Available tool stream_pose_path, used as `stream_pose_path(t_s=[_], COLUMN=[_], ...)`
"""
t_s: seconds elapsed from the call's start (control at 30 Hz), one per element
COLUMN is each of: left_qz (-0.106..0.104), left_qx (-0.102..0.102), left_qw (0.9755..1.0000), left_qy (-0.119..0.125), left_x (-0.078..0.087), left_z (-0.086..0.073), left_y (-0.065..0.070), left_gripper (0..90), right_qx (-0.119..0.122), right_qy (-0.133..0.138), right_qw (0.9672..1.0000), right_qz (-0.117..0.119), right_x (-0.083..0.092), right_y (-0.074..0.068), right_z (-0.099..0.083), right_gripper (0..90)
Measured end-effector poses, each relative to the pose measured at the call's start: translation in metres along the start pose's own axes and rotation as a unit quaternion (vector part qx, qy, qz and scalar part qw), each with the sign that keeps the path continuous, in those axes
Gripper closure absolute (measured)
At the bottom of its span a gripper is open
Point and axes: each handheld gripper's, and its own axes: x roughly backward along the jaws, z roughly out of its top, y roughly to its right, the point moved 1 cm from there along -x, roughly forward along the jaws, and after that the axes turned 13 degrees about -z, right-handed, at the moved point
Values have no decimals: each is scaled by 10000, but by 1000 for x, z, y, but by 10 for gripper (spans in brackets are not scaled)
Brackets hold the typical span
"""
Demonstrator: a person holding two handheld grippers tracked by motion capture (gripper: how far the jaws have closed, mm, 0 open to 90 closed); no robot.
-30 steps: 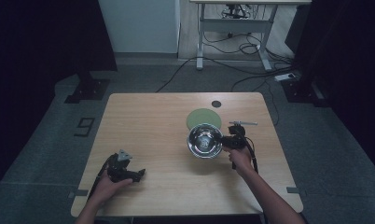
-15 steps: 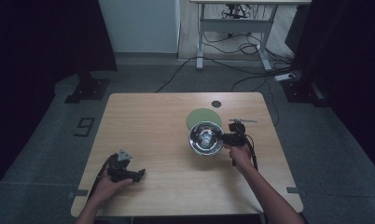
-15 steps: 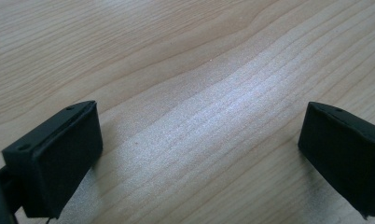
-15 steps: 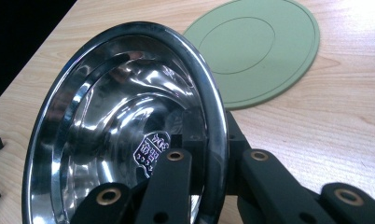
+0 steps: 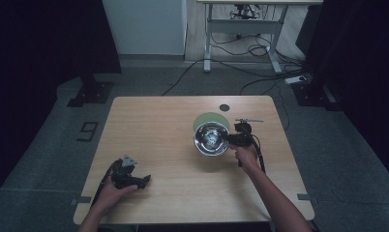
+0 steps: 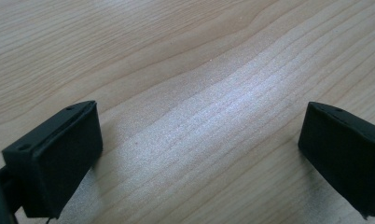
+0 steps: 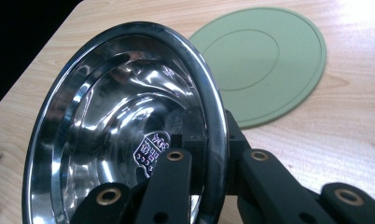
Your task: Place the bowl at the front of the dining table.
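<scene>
Grey floor (image 5: pixel 47 140), dark curtains (image 5: pixel 37 38)

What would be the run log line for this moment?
right gripper: shut on bowl rim | bowl: over mat edge | left gripper: open, on table

A lab or test room, dimly lit. A plain wooden table (image 5: pixel 183 145) stands on grey carpet (image 5: pixel 62 145), with tape marks by its near corners. Black curtains (image 5: pixel 42 43) hang on the left and right. At the far side, cables (image 5: pixel 250 67) trail across the floor beneath a metal-framed desk (image 5: pixel 246 29), beside a white panel (image 5: pixel 144 24).
</scene>
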Motion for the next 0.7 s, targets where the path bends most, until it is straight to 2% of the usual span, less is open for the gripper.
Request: stream_pose_path(t_s=[0.37,0.7], left_qz=[0,-1], left_qx=[-3,0], left_qw=[10000,10000], left_qy=[0,0], left_x=[0,0], left_z=[0,0], left_y=[0,0], left_gripper=[0,0], right_qx=[-162,-186], right_qy=[16,18], right_qw=[9998,9997], right_qz=[-94,-180], right_x=[-10,-15], right_y=[1,3], right_z=[12,22], right_gripper=[857,857])
